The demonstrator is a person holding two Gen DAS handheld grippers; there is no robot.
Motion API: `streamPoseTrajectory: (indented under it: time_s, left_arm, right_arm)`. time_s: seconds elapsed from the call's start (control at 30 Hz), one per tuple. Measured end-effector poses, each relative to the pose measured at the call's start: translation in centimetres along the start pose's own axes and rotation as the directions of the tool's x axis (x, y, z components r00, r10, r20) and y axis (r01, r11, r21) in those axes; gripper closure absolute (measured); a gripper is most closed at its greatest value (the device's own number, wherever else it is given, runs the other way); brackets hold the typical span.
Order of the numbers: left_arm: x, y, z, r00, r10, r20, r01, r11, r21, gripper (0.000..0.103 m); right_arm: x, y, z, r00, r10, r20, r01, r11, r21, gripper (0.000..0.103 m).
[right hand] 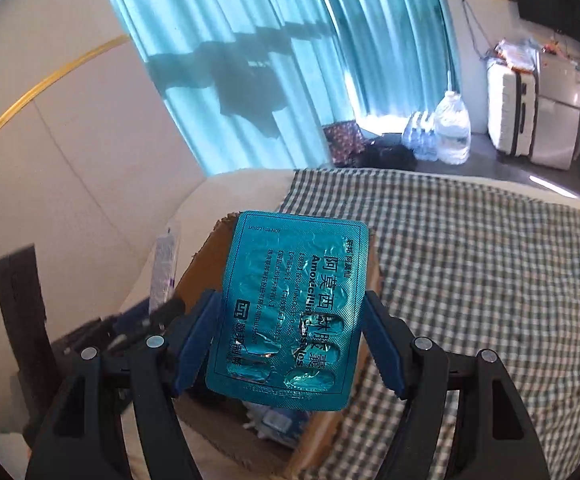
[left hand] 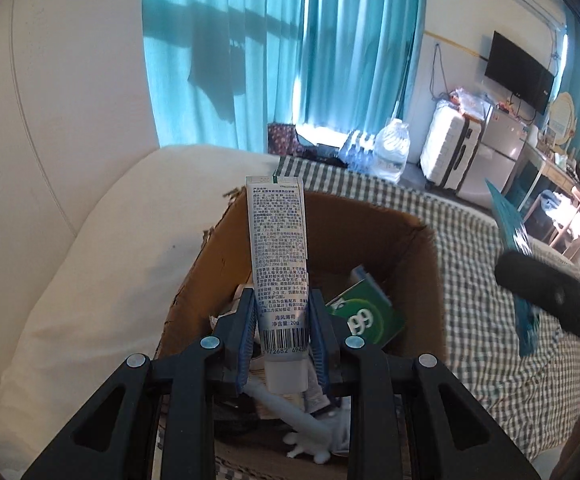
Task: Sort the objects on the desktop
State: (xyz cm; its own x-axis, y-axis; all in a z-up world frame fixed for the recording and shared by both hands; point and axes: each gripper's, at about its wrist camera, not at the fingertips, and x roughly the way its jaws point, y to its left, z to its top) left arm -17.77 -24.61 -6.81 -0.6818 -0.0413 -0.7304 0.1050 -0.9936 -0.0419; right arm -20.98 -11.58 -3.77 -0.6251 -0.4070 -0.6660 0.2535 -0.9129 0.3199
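Two grippers each hold one item above an open brown cardboard box (left hand: 405, 248) that sits on a green-and-white checked cloth (left hand: 489, 304). Through the left wrist camera, the left gripper (left hand: 284, 332) fills the lower centre of the frame, its blue-padded jaws narrowed onto the lower part of a small white toothpaste tube with printed black text and a barcode (left hand: 278, 256); the tube stands upright, its crimped end toward the top of the frame, directly over the box opening. Inside the box, just right of the tube, lies a green carton with white numerals (left hand: 369, 316), and other pale items at the bottom centre are too jumbled to tell apart. A white pillow (left hand: 102, 264) lies at the left, touching the box. At the right edge the other black gripper carries a teal strip, blurred. Through the right wrist camera, the right gripper (right hand: 290, 336) sits at lower centre, its jaws set fairly wide and pressing the two long edges of a teal foil blister pack of capsules (right hand: 290, 312), several pockets of which are torn open. The pack stands nearly upright, foil side to the camera, over the right part of the box. The left gripper and its tube show blurred at the lower left. Turquoise curtains (right hand: 250, 60) hang across the top.
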Motion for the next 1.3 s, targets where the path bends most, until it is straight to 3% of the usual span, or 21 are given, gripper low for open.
streamPoseTrajectory:
  time_s: [0.13, 0.23, 0.3, 0.33, 0.37, 0.47, 0.5, 0.73, 0.87, 0.93, 1.0, 1.1, 1.23, 1.3]
  left_arm:
    - [2.6, 0.7, -0.6, 0.999, -0.012, -0.05, 0.012, 1.0, -0.016, 0.078]
    - [3.9, 0.7, -0.9, 0.998, -0.007, -0.069, 0.007, 1.0, -0.001, 0.075]
    - [4.2, 0.6, -1.0, 0.997, -0.014, -0.082, 0.014, 1.0, 0.004, 0.054]
    - [4.2, 0.7, -1.1, 0.997, -0.01, -0.079, 0.009, 1.0, -0.008, 0.029]
    - [3.9, 0.8, -1.2, 0.998, -0.002, -0.065, 0.001, 1.0, -0.024, 0.017]
    - [2.5, 1.2, -1.9, 1.0, -0.002, -0.012, 0.001, 0.998, -0.064, 0.014]
    - [1.8, 1.2, -2.2, 1.0, 0.029, -0.005, -0.029, 0.997, -0.066, 0.014]
    - [-3.4, -1.0, -4.0, 0.996, 0.063, 0.066, -0.063, 0.998, 0.001, 0.006]
    - [-6.9, -3.4, -2.7, 0.992, 0.017, 0.121, -0.021, 0.999, 0.025, 0.005]
    - [-9.6, -5.3, -1.9, 0.984, -0.001, 0.179, -0.007, 0.999, 0.044, 0.0]
    - [-12.4, -7.2, -1.5, 0.971, -0.017, 0.237, 0.003, 0.998, 0.059, 0.0]
    - [-14.8, -9.4, -1.2, 0.957, -0.054, 0.286, 0.034, 0.997, 0.074, 0.0]
    - [-16.0, -12.2, -2.9, 0.954, -0.053, 0.294, 0.027, 0.995, 0.091, 0.0]
    - [-15.5, -13.5, -4.5, 0.962, -0.045, 0.271, 0.016, 0.994, 0.111, 0.0]
  right_arm:
    - [4.7, 0.7, 1.2, 0.999, -0.001, -0.051, 0.0, 1.0, -0.013, 0.032]
    - [7.1, 1.3, 2.3, 0.996, 0.063, -0.061, -0.062, 0.998, 0.019, 0.029]
    - [7.3, 1.6, 2.9, 0.997, 0.076, -0.018, -0.075, 0.997, 0.029, 0.014]
    - [6.9, 1.6, 3.1, 0.998, 0.061, 0.008, -0.061, 0.998, 0.029, 0.014]
    - [6.2, 1.4, 3.1, 0.998, 0.041, 0.053, -0.043, 0.999, 0.028, 0.013]
    - [4.3, 0.5, 2.7, 0.995, 0.009, 0.101, -0.014, 0.999, 0.043, 0.012]
    - [3.7, 0.0, 2.4, 0.994, -0.009, 0.106, 0.004, 0.999, 0.051, 0.012]
    - [-4.3, -4.9, -1.5, 0.974, -0.159, 0.162, 0.149, 0.986, 0.068, 0.009]
    - [-9.9, -7.4, -2.9, 0.952, -0.225, 0.208, 0.199, 0.97, 0.136, 0.008]
    - [-13.7, -8.2, -3.1, 0.935, -0.25, 0.252, 0.216, 0.964, 0.155, 0.007]
    - [-16.8, -8.4, -3.1, 0.916, -0.275, 0.293, 0.237, 0.958, 0.159, 0.0]
    - [-21.2, -8.6, -3.7, 0.883, -0.3, 0.36, 0.26, 0.953, 0.158, 0.0]
    - [-24.1, -9.3, -5.9, 0.852, -0.351, 0.388, 0.321, 0.936, 0.143, 0.0]
    - [-24.2, -10.0, -7.3, 0.852, -0.359, 0.382, 0.336, 0.933, 0.128, 0.0]
